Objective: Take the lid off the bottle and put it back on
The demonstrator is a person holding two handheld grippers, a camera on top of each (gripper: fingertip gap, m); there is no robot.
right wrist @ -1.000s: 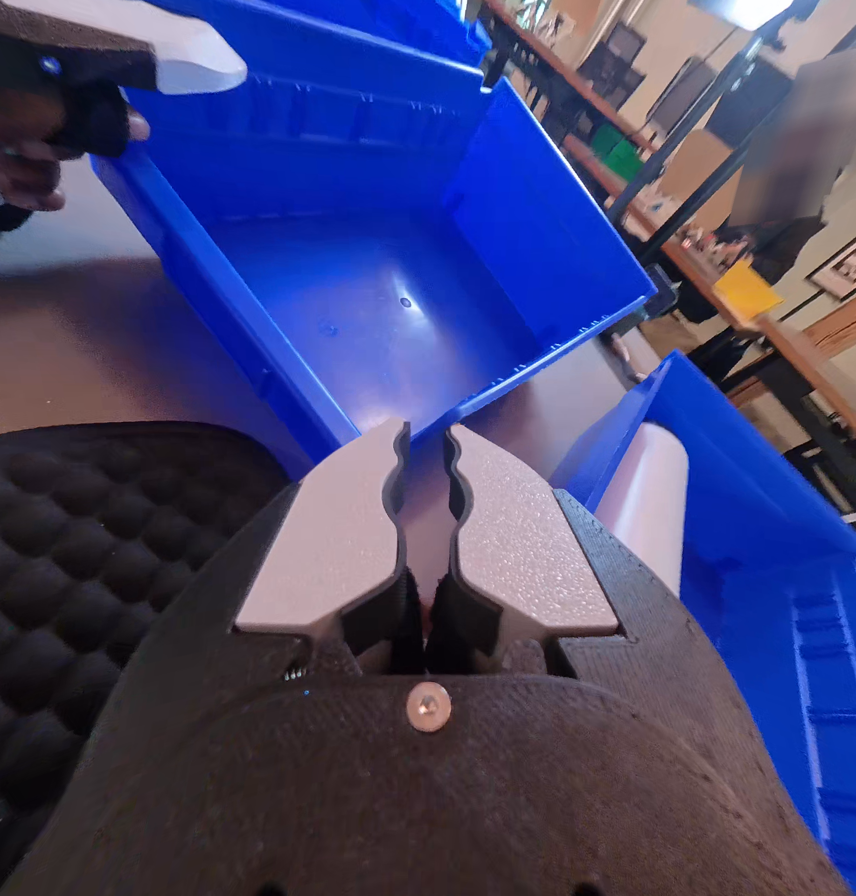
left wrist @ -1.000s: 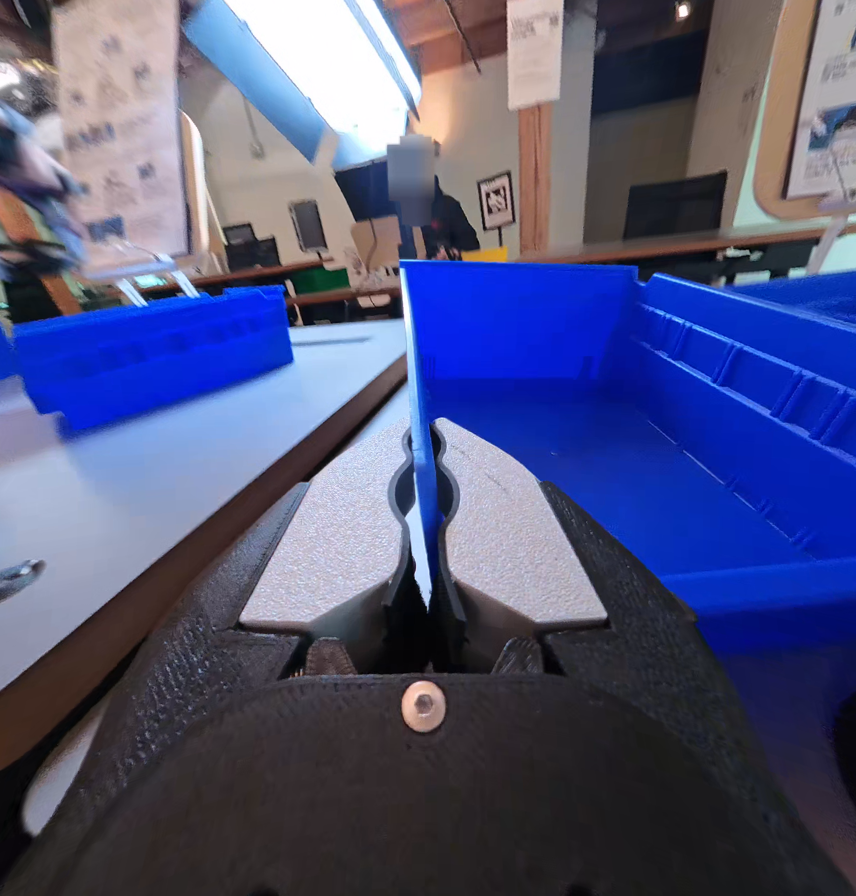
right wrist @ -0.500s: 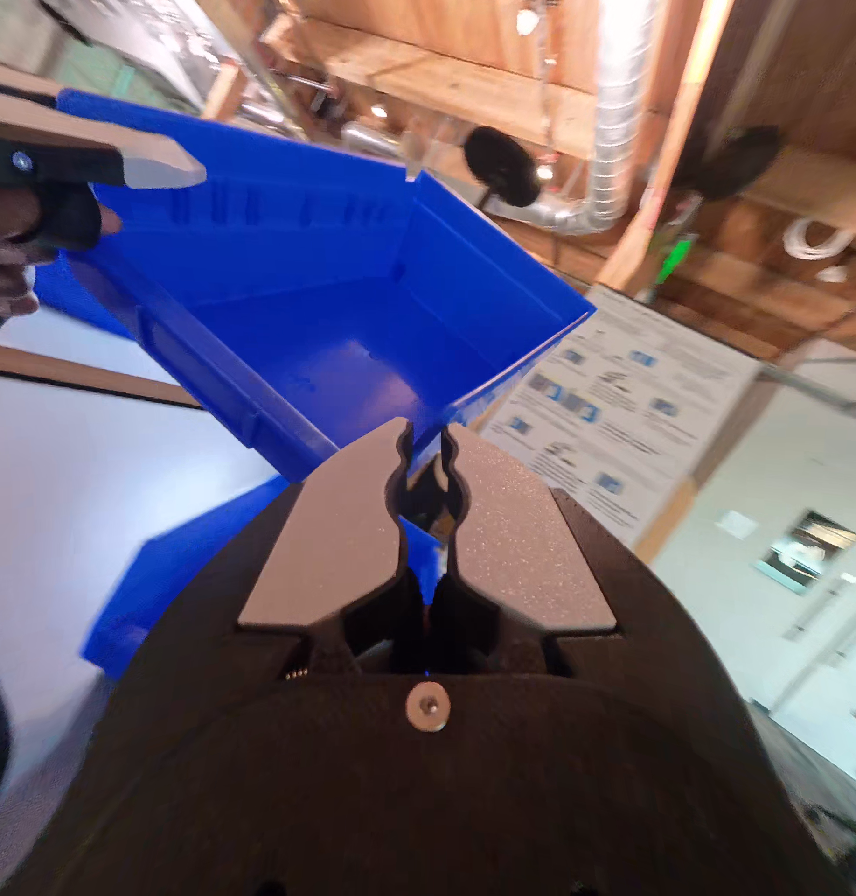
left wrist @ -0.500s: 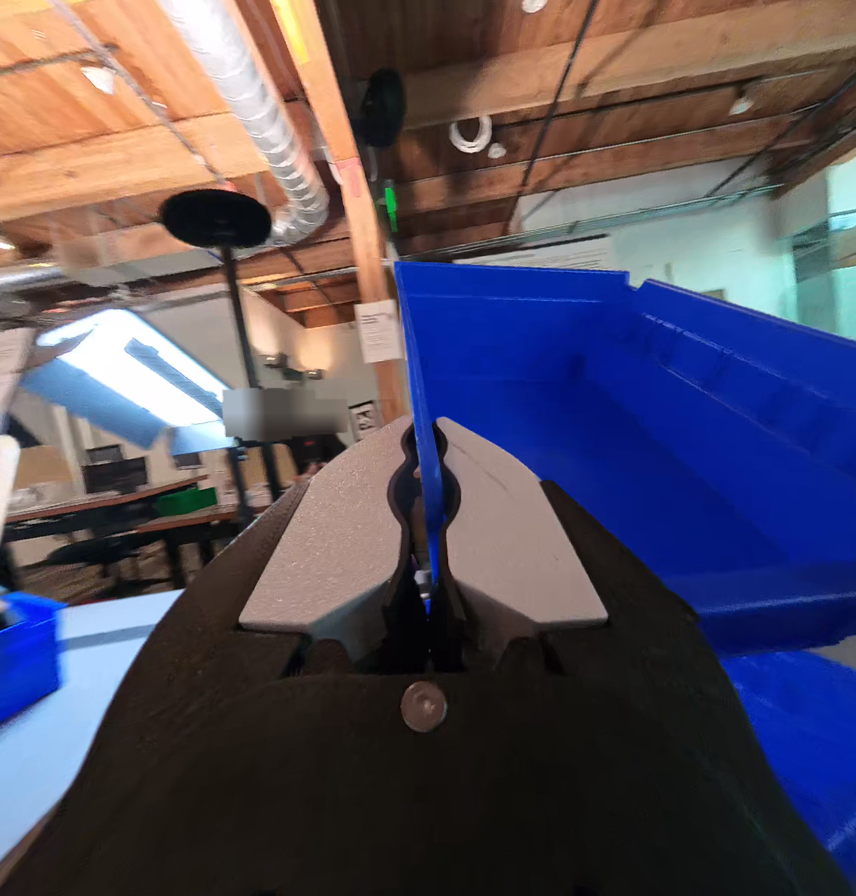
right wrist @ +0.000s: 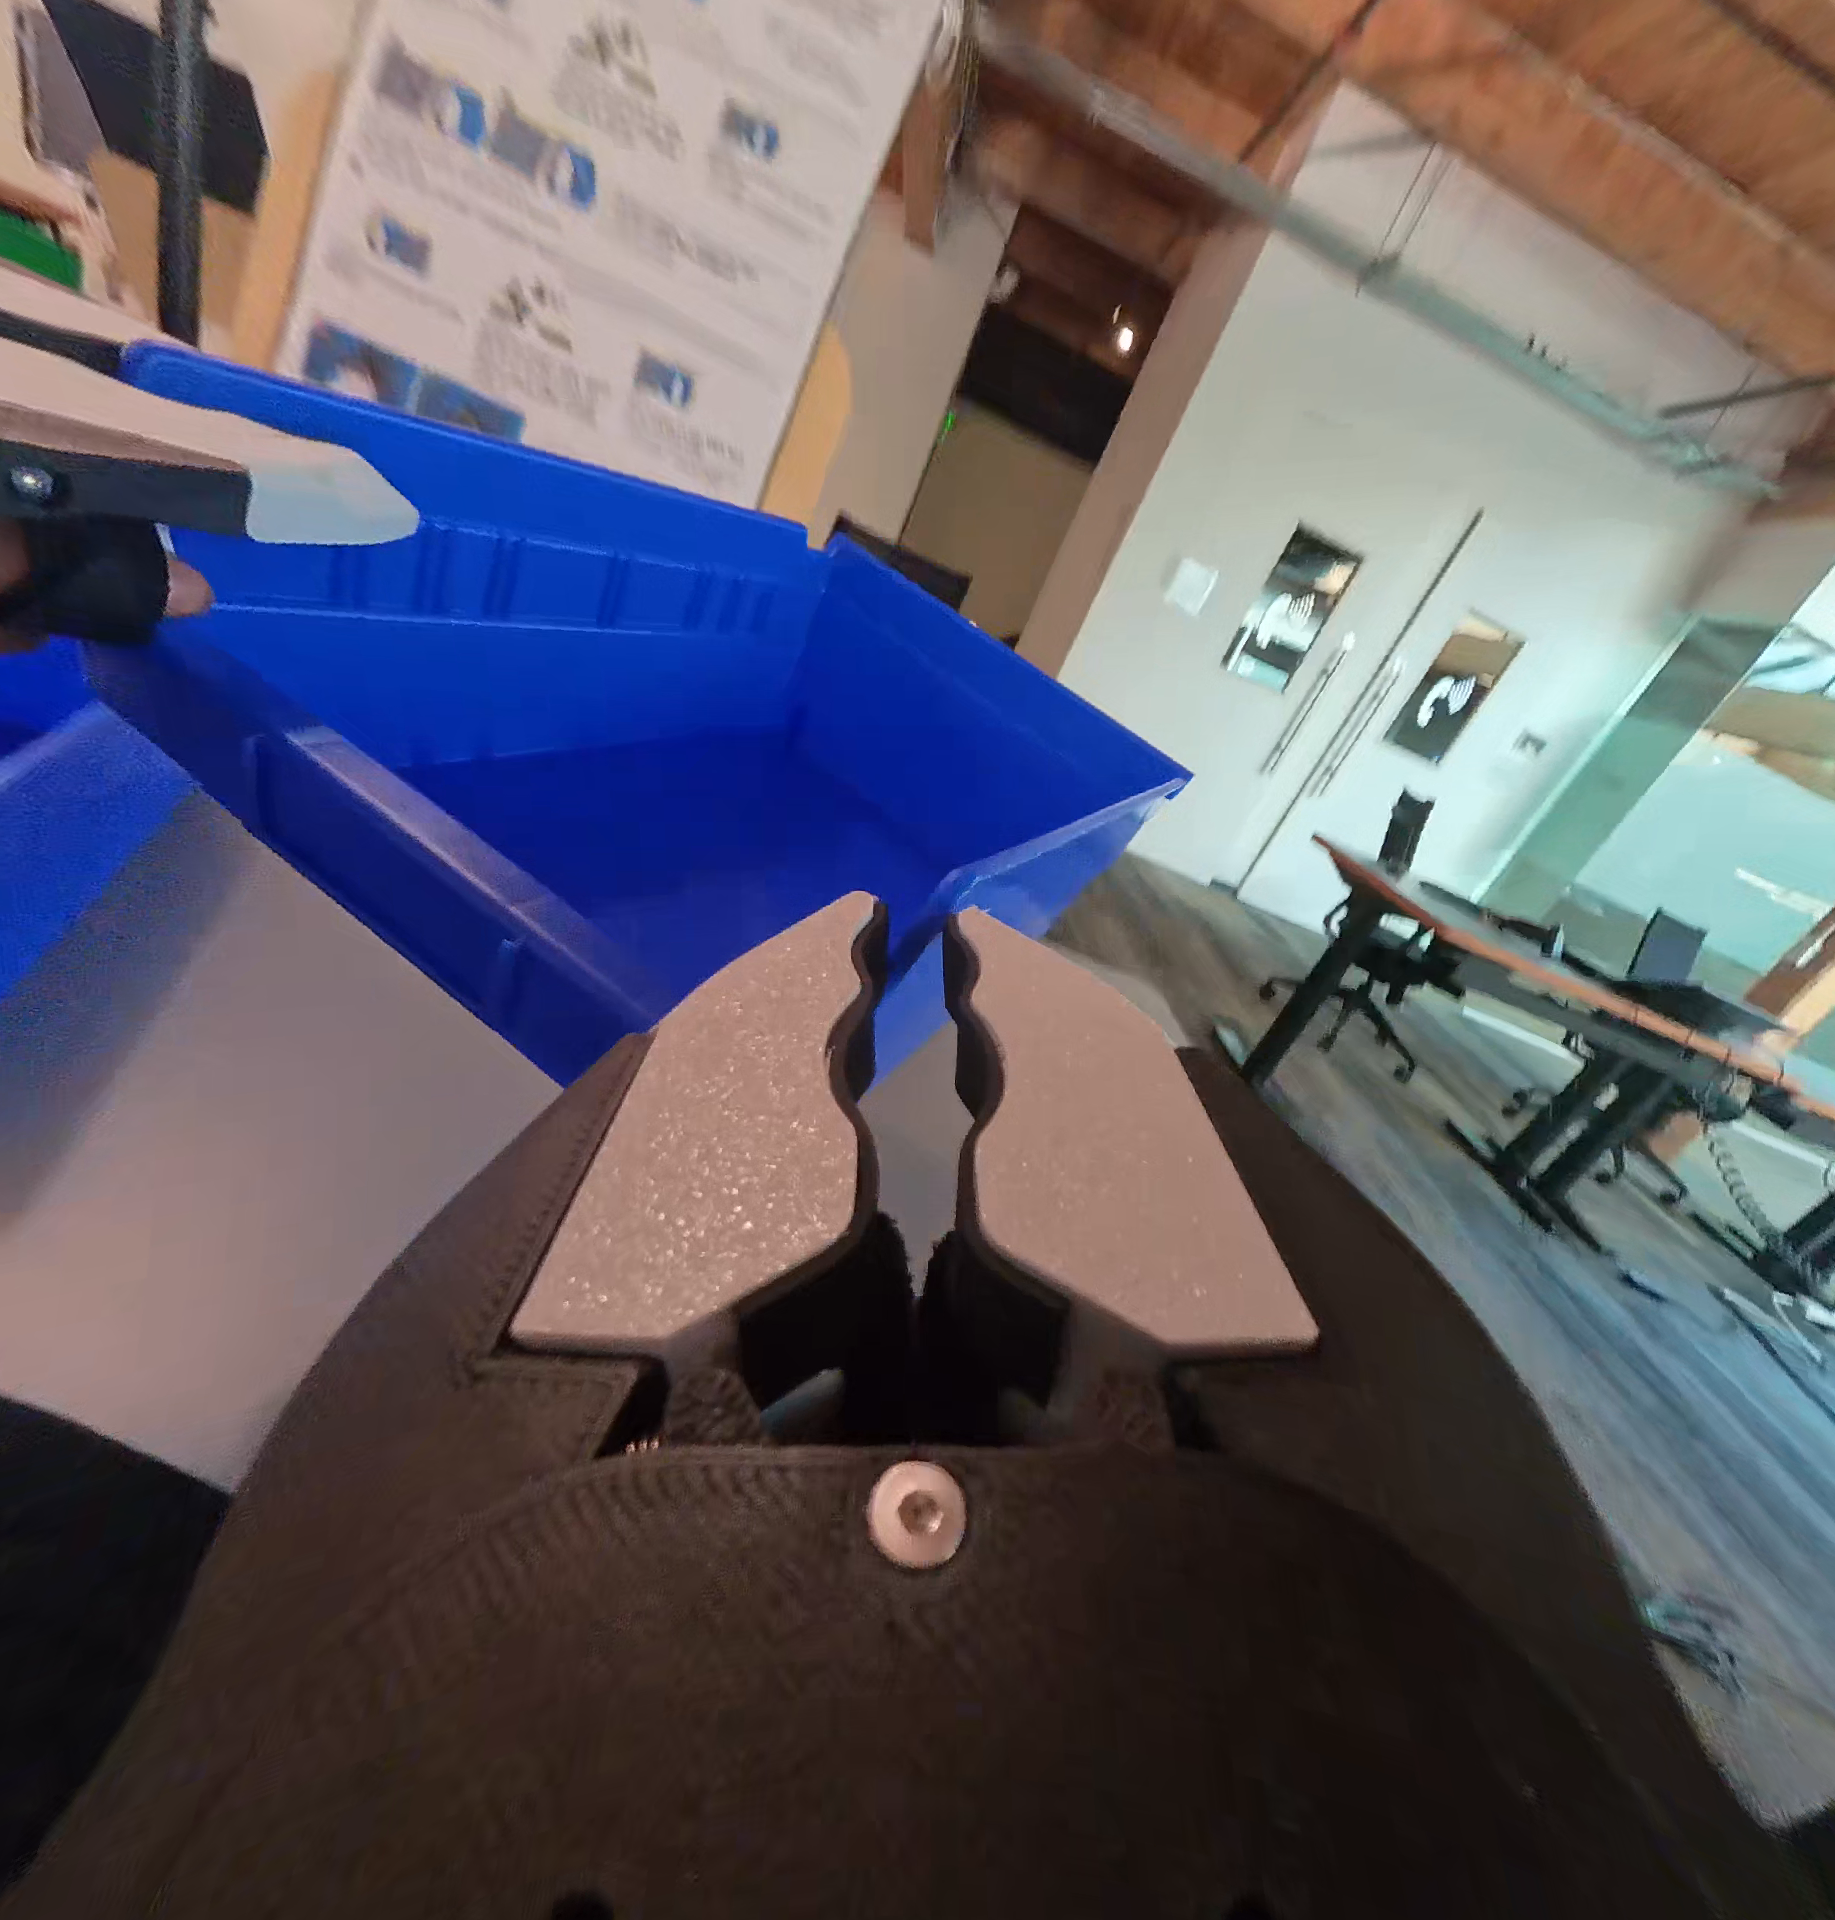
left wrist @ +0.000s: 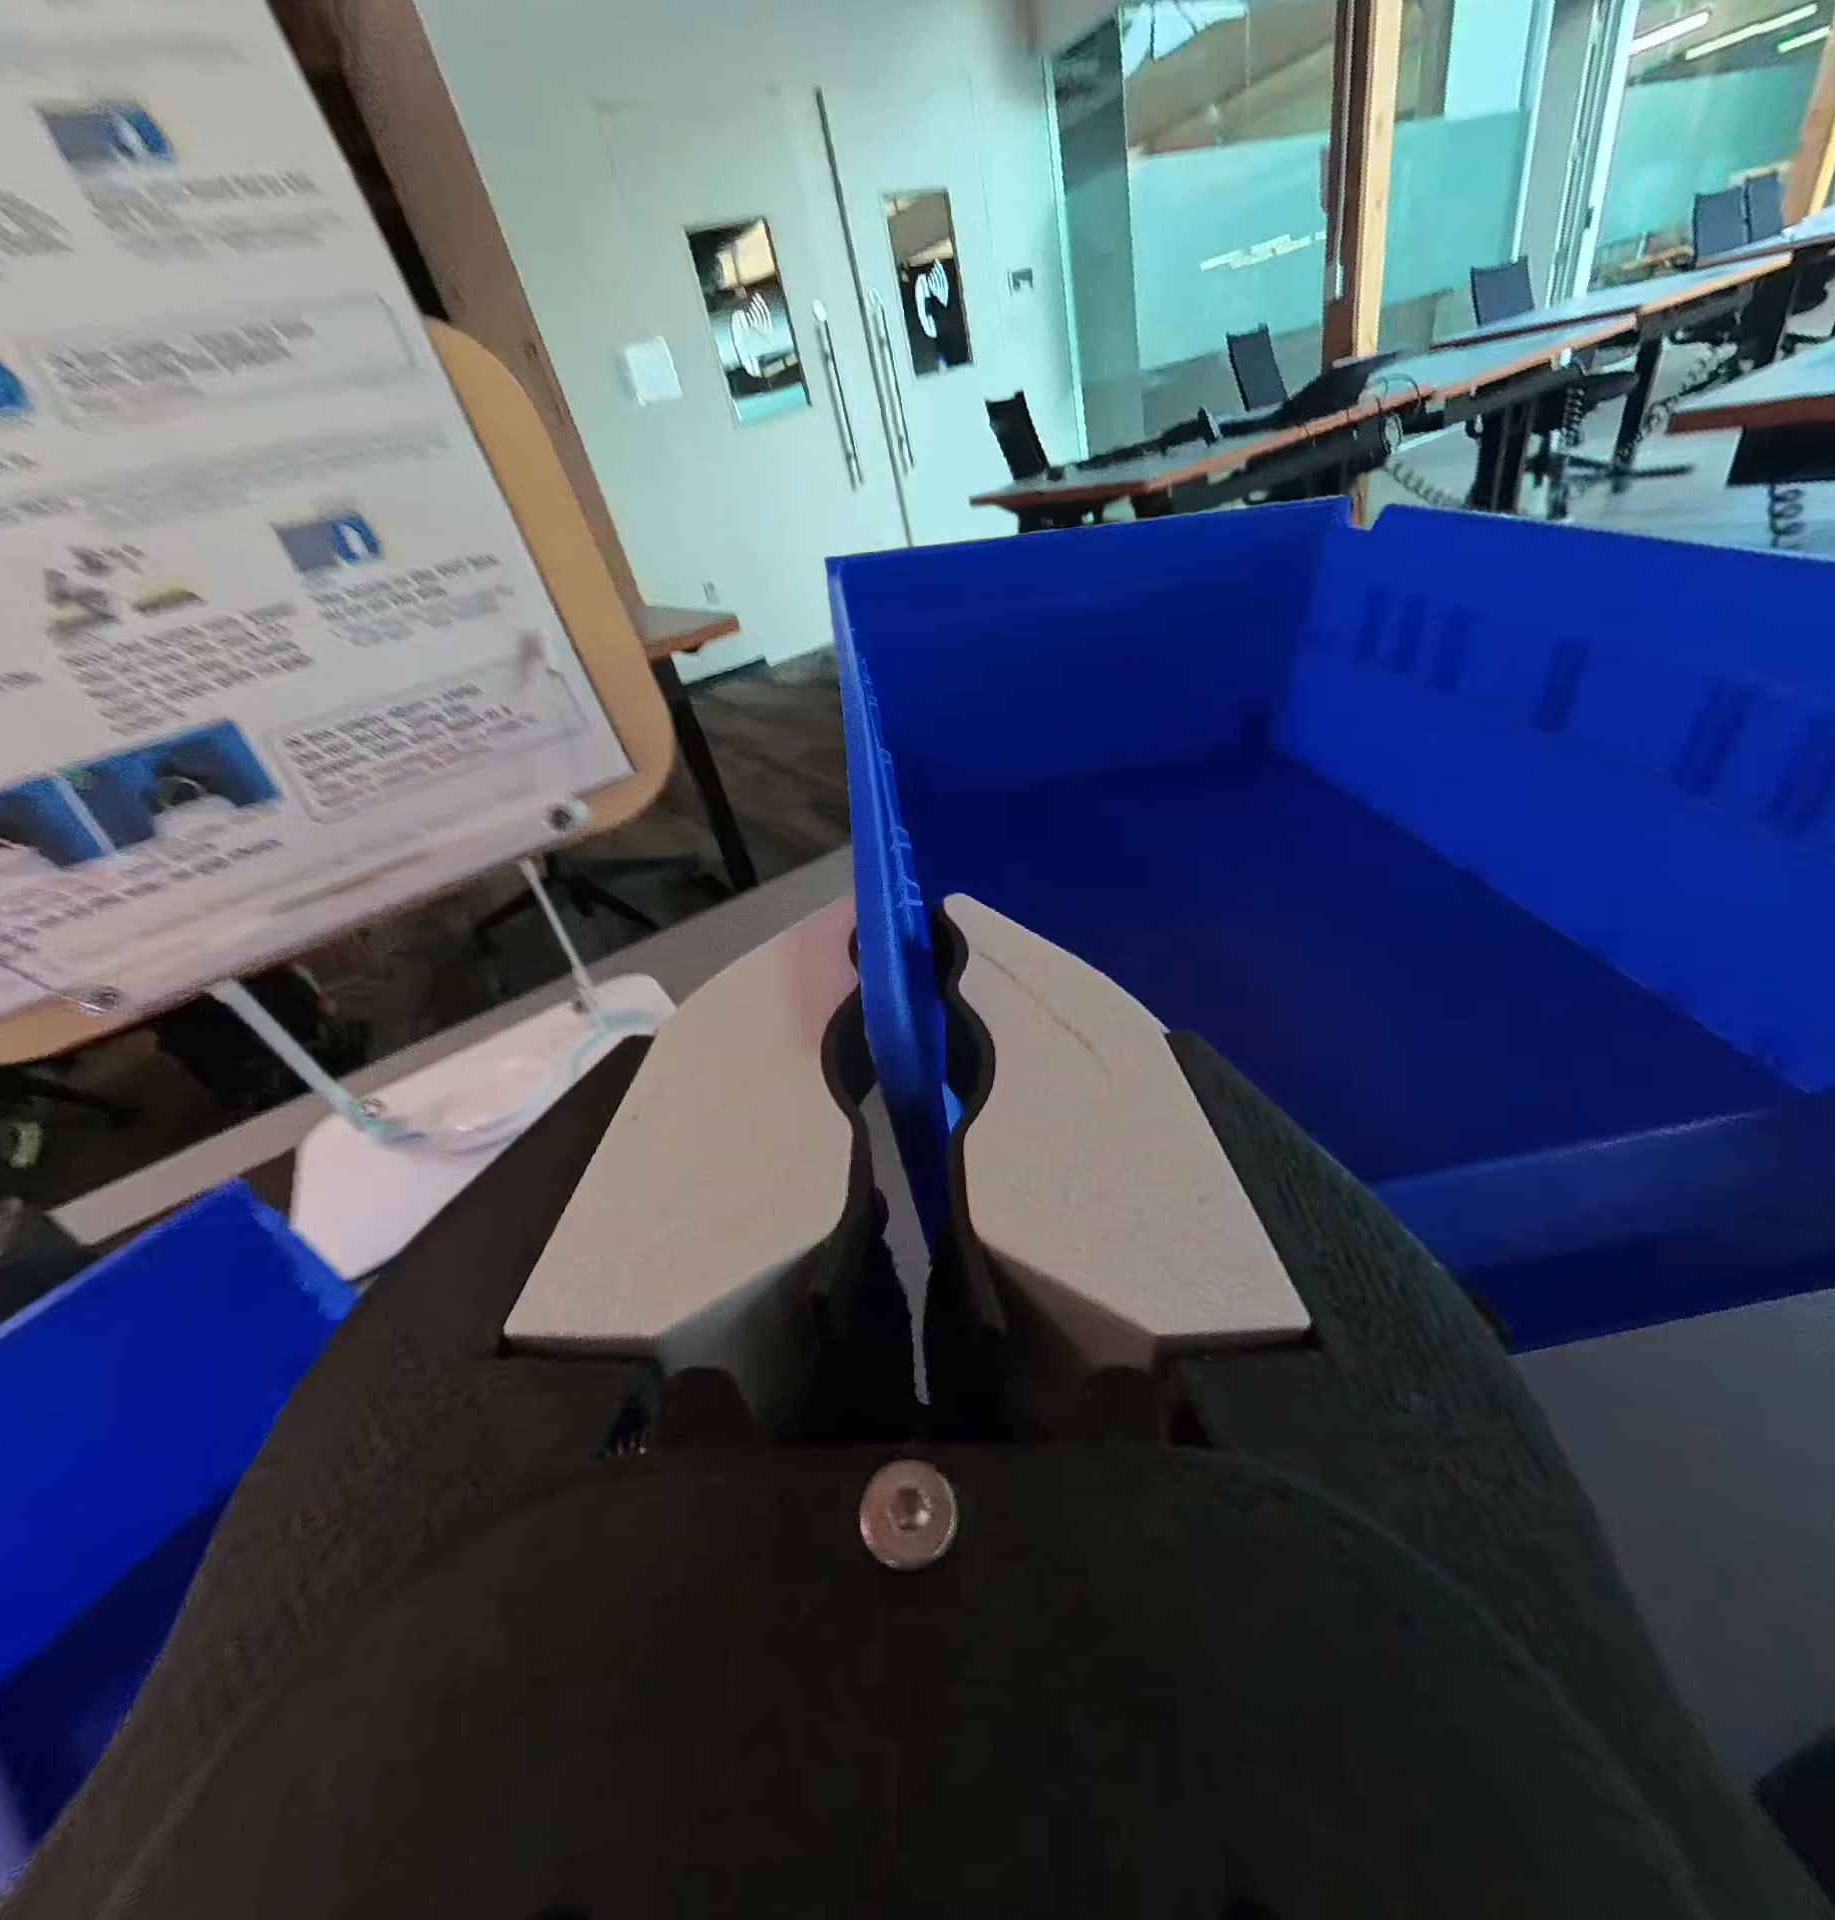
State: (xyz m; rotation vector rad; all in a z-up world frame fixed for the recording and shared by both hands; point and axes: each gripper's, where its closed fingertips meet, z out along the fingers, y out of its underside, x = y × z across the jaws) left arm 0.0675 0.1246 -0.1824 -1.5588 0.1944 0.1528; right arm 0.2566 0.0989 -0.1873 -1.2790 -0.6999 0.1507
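Observation:
No bottle or lid shows in either view. My left gripper [left wrist: 897, 914] is shut on the side wall of an empty blue bin [left wrist: 1079, 665] and holds it up. My right gripper [right wrist: 911, 920] has its jaws nearly together, with the near corner of the same bin [right wrist: 580, 665] between its tips. In the right wrist view the left gripper [right wrist: 373, 514] shows at the far wall of the bin, with a gloved hand [right wrist: 82, 592] behind it.
A second blue bin [left wrist: 113, 1403] sits at the lower left, and a blue bin also shows at the left of the right wrist view [right wrist: 19, 831]. A poster board [left wrist: 217, 520] on a clear stand [left wrist: 477, 1101] stands behind on the grey table [right wrist: 217, 1091]. Office desks and chairs [left wrist: 1308, 447] stand far behind. The gap from one gripper's tips to the other's is roughly 20 cm.
The bin left the table and tipped up toward the ceiling. Now it is closer to level, and both views have swung round to face the office. Both grippers kept their places on the bin.

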